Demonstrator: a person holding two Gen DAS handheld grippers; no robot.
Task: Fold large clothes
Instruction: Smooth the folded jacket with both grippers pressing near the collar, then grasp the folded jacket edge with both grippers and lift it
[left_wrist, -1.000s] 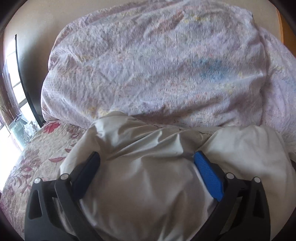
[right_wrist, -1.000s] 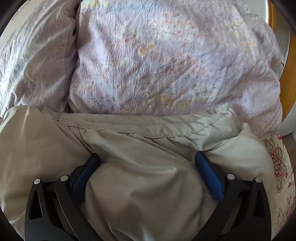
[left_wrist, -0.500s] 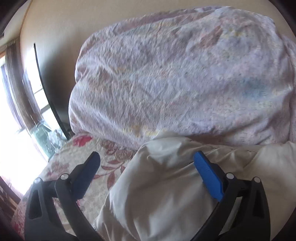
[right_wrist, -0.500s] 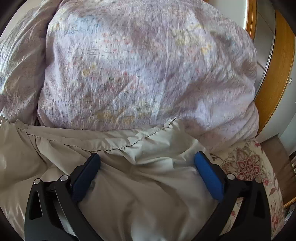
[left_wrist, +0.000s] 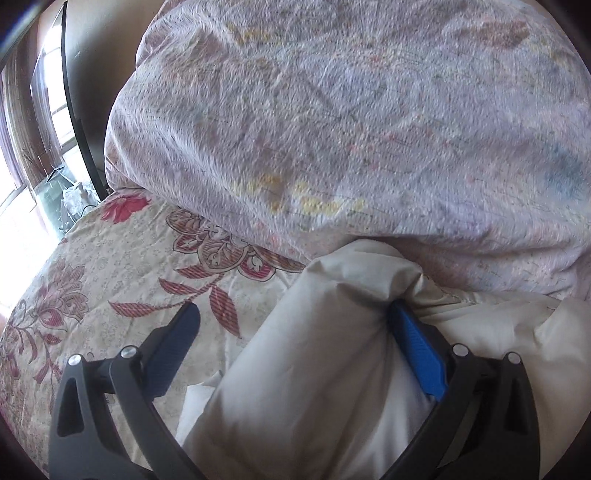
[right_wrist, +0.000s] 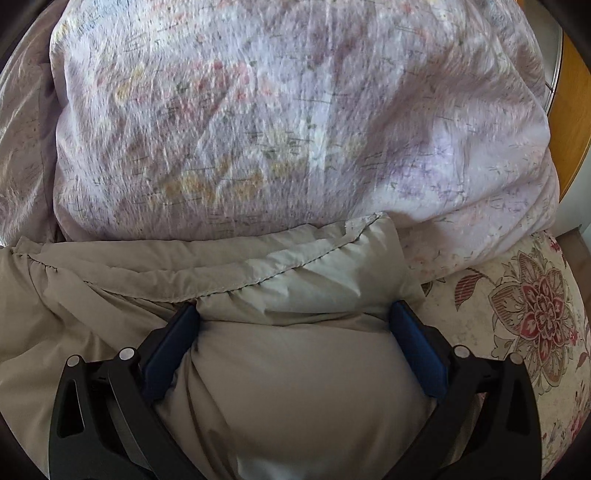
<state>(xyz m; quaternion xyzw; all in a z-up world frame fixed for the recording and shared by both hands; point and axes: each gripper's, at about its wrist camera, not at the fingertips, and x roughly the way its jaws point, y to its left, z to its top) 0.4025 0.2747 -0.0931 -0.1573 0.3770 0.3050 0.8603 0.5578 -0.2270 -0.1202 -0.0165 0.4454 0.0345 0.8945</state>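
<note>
Lying on the bed, the beige garment is bunching up against a big lilac duvet straight ahead of both grippers. Left gripper is standing wide open, not clamping anything: its blue right finger is touching a rolled, puffy edge of the garment, while its dark left finger is hanging over the floral sheet, apart from the fabric. Garment is filling the right half of the gap between the fingers and spreading further right of this gripper. A window is showing far left.

Right gripper is also spread wide, with the garment bulging between both fingers; fabric is touching the left finger and the right finger, but the jaws are not pinching it shut. A stitched hem is running across just ahead of the fingertips, folded over toward the duvet. Garment is extending left of this gripper; floral bed sheet is showing to its right, with a wooden edge further up right.
</note>
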